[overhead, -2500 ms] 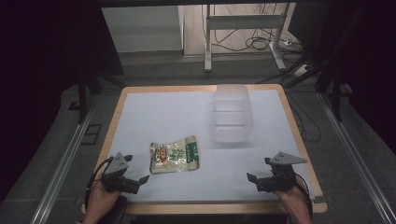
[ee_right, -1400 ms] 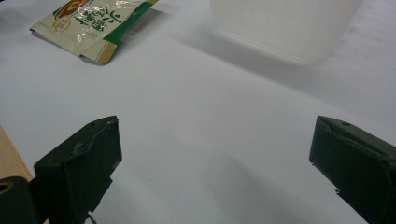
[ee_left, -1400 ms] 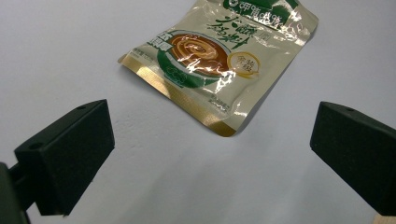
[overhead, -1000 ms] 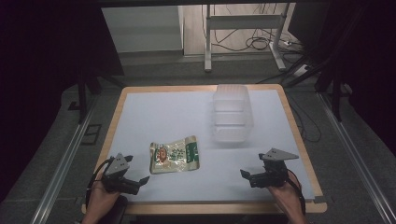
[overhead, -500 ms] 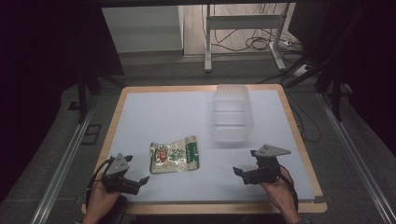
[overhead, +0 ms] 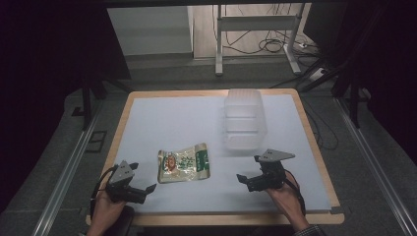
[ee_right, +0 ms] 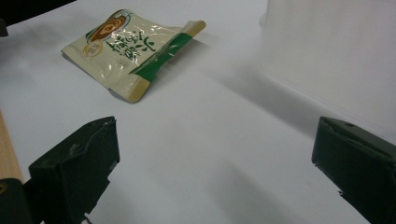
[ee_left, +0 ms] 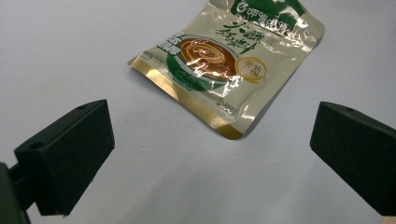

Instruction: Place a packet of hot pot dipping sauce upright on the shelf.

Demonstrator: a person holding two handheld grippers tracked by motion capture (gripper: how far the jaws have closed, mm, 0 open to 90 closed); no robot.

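Currently at the approach step, by judgement: nothing gripped yet. Left gripper (overhead: pixel 147 189) at lower left of the high view, jaws spread wide, empty, aimed at the snack packet (overhead: pixel 184 163) lying flat on the white table top (overhead: pixel 162 123), just left of centre. Right gripper (overhead: pixel 242 178) at lower right, jaws likewise apart and empty, near the clear plastic box (overhead: pixel 244 120) standing upper right of centre. Next move probably: advance one gripper to a packet edge, lower the jaws around the thin foil rim, close firmly, then lift toward the box.
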